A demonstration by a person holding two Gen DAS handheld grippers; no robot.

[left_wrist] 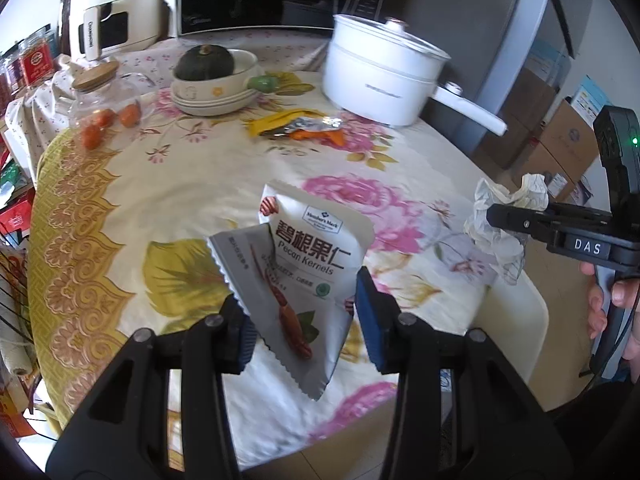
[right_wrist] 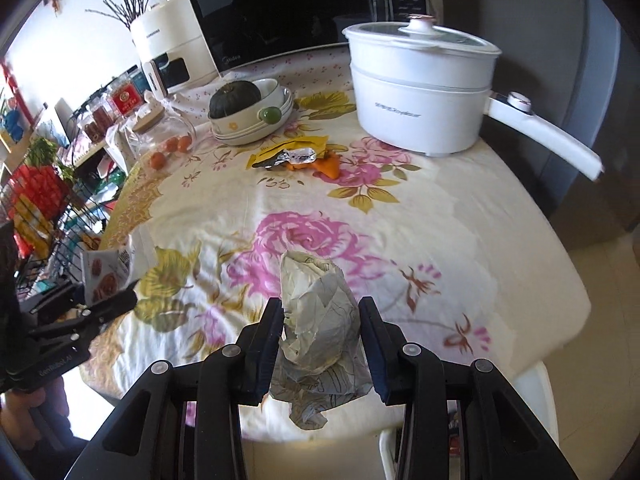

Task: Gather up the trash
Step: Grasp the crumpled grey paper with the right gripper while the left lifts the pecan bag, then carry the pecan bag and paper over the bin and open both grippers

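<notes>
Left hand-held gripper (left_wrist: 304,316): partly closed, its pads clamped on a white pecan-kernel packet (left_wrist: 308,280), which hangs clear above the near edge of the surface (left_wrist: 180,200)
Right hand-held gripper (right_wrist: 320,336): closed most of the way on a crumpled wad of paper (right_wrist: 320,320), both pads pressing its sides, the wad raised off the cloth near the near edge
Remaining trash: yellow and silver wrappers (right_wrist: 292,152) with an orange scrap lie flat toward the far edge, just in front of the stacked bowls (right_wrist: 256,124)
Far right corner: white electric pot (right_wrist: 420,92), lid on
Far left edge: glass jar (left_wrist: 104,96) with wooden lid, small orange fruits (left_wrist: 108,124) beside it
Bowls: hold a dark green squash (left_wrist: 204,62)
</notes>
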